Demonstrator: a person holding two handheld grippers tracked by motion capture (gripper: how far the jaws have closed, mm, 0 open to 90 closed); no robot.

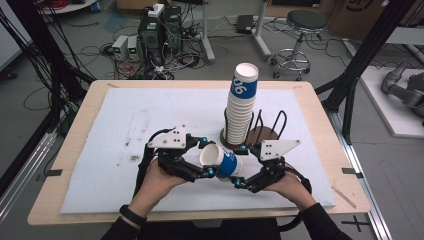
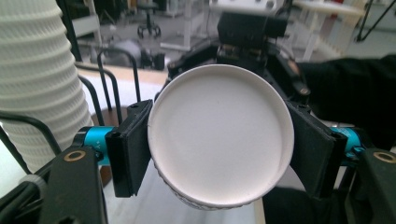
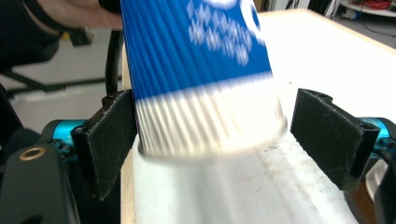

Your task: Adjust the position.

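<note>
A blue-and-white paper cup (image 1: 220, 161) lies sideways in the air over the white mat, its open mouth toward the left. My left gripper (image 1: 207, 157) is shut on its rim end; in the left gripper view both pads (image 2: 133, 149) press the cup (image 2: 219, 135) from either side. My right gripper (image 1: 236, 167) stands open around the cup's base end. In the right gripper view the blurred cup (image 3: 201, 70) sits between the pads (image 3: 327, 135), with a clear gap on the right side. Behind it rises a tall stack of cups (image 1: 241, 107).
The stack stands in a black wire holder (image 1: 270, 131) on a round brown base. A white mat (image 1: 130, 125) covers the wooden table (image 1: 90, 107). Black frame posts (image 1: 357, 65) flank the table; a stool (image 1: 302, 30) and computers (image 1: 155, 30) stand on the floor beyond.
</note>
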